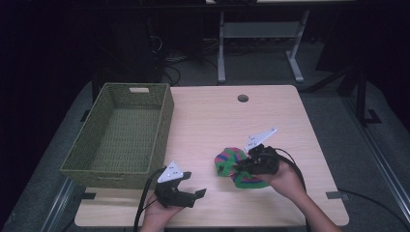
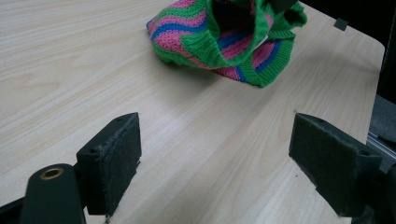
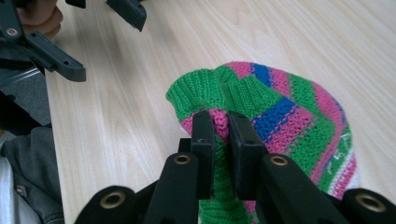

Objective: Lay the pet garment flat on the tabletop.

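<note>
A knitted garment striped green, pink and blue (image 1: 233,163) lies bunched on the light wood table, right of centre near the front. My right gripper (image 1: 244,163) is shut on its ribbed green edge (image 3: 219,122), and the jaws pinch a fold of the knit between them. In the left gripper view the same knit (image 2: 219,39) lies ahead of the jaws, well clear of them. My left gripper (image 1: 193,184) sits near the table's front edge, left of the garment, open with nothing between its pads (image 2: 116,154).
A green woven basket (image 1: 162,126) stands on the left part of the table, with nothing seen inside. A round cable hole (image 1: 242,98) is at the back centre of the table (image 1: 285,125). Bare wood lies between the basket and the garment.
</note>
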`<state>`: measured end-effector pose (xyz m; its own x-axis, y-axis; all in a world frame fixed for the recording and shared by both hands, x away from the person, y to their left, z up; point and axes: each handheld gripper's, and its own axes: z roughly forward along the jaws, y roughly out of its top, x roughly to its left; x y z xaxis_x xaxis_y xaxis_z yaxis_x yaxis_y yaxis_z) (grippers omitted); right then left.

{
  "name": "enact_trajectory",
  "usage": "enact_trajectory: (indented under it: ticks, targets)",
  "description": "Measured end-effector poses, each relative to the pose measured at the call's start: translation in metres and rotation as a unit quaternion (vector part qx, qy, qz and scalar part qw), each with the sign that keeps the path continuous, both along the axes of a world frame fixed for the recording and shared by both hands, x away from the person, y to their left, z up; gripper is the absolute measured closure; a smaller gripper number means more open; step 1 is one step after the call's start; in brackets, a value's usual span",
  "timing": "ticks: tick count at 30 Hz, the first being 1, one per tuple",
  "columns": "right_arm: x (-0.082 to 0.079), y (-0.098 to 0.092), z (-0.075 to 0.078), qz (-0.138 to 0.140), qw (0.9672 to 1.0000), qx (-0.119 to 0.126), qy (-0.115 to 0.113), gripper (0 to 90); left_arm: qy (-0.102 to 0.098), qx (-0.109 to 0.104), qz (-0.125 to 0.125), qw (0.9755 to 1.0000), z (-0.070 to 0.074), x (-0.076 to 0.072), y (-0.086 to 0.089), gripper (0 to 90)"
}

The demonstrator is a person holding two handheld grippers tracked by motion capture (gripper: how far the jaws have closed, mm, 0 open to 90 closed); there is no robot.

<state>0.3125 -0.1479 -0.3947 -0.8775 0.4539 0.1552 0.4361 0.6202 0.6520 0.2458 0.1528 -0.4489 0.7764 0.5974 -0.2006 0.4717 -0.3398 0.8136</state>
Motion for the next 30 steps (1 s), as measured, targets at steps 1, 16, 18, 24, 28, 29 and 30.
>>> enact_trajectory:
  ticks: [1, 16, 18, 24, 28, 29, 30]
  targets:
    - [0.0, -0.001, 0.002, 0.001, 1.0, 0.0, -0.003, 81.3, -0.001, 0.0, 0.0, 1.0, 0.0, 0.0, -0.001, 16.5]
    - [-0.008, -0.019, 0.023, -0.01, 0.9994, 0.025, -0.021, 81.3, -0.015, -0.007, -0.006, 0.9998, 0.003, 0.003, -0.015, 16.7]
    - [-0.007, -0.022, 0.027, -0.013, 0.9993, 0.029, -0.022, 81.3, -0.019, -0.004, -0.009, 0.9998, 0.004, 0.004, -0.019, 16.9]
    - [-0.006, -0.03, 0.035, -0.017, 0.9988, 0.034, -0.03, 81.3, -0.028, 0.007, -0.022, 0.9994, 0.004, 0.013, -0.034, 17.5]
    - [-0.005, -0.034, 0.039, -0.024, 0.9985, 0.038, -0.03, 81.3, -0.028, 0.009, -0.031, 0.9991, 0.001, 0.017, -0.044, 21.3]
    - [-0.004, -0.035, 0.039, -0.022, 0.9985, 0.039, -0.032, 81.3, -0.028, 0.01, -0.031, 0.999, 0.0, 0.018, -0.046, 21.4]
    - [-0.004, -0.036, 0.039, -0.023, 0.9985, 0.039, -0.031, 81.3, -0.03, 0.013, -0.032, 0.9989, -0.001, 0.019, -0.048, 21.9]
